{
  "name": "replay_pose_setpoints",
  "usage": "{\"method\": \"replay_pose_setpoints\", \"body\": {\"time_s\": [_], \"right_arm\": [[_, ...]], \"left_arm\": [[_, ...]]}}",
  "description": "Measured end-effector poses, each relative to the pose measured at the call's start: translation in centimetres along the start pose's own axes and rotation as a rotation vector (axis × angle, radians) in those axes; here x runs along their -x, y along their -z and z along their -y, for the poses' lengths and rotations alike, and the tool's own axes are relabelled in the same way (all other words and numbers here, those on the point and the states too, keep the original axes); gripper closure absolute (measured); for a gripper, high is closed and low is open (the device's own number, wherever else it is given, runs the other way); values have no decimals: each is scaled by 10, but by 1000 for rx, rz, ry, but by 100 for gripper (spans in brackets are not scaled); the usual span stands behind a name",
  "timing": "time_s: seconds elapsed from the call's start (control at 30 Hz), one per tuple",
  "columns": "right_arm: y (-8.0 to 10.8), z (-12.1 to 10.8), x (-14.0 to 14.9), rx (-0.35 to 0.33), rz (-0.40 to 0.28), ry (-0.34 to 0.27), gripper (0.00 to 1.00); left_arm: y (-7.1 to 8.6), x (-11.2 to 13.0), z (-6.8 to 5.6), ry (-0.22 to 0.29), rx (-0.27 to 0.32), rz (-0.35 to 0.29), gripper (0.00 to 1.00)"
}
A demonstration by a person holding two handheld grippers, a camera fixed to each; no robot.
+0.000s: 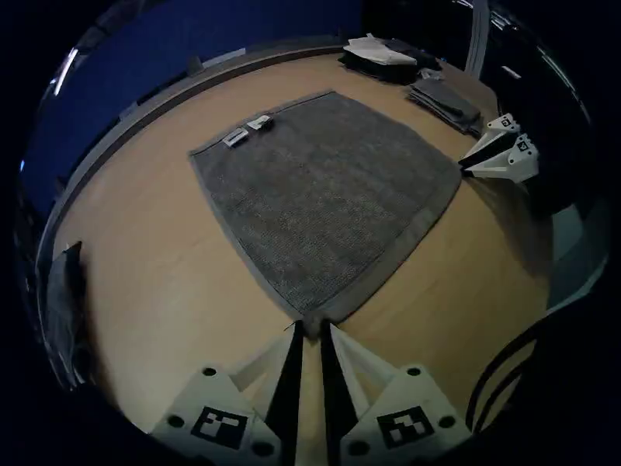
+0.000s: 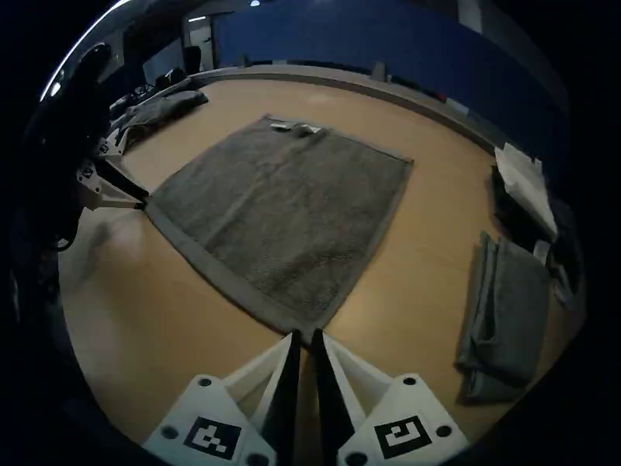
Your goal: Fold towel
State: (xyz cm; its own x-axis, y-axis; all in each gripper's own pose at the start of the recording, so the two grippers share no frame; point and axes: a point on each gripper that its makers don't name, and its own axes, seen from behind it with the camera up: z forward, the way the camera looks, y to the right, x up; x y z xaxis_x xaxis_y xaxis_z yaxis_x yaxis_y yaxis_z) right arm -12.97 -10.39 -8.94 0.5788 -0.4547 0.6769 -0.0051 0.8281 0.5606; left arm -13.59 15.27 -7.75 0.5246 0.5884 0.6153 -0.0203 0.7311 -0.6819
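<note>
Grey towel (image 1: 326, 186) flat on wood table (image 1: 155, 256), L gripper (image 1: 310, 330) + R gripper (image 2: 305, 335) each narrow on one corner.

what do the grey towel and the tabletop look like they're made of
The towel looks like matte grey terry cloth: nubby pile, flat woven hem. The table looks like light wood or wood-look laminate, smooth with a faint sheen; which one, I cannot tell.

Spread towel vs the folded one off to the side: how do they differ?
The spread towel lies open in one flat layer; the folded towel is doubled into a narrow stack. The spread towel has the left gripper and right gripper at two corners; the folded towel lies untouched. Both are grey, on the wooden table.
</note>
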Motion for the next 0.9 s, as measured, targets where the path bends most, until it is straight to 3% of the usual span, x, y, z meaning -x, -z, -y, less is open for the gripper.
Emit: {"method": "replay_pose_setpoints", "body": {"time_s": [0.57,0.9], "right_arm": [[3,-3,-2,7,0,4,91],[16,-4,-14,6,-23,-7,91]], "left_arm": [[1,-3,-4,16,14,0,90],[16,-11,-3,44,-6,-18,91]]}}
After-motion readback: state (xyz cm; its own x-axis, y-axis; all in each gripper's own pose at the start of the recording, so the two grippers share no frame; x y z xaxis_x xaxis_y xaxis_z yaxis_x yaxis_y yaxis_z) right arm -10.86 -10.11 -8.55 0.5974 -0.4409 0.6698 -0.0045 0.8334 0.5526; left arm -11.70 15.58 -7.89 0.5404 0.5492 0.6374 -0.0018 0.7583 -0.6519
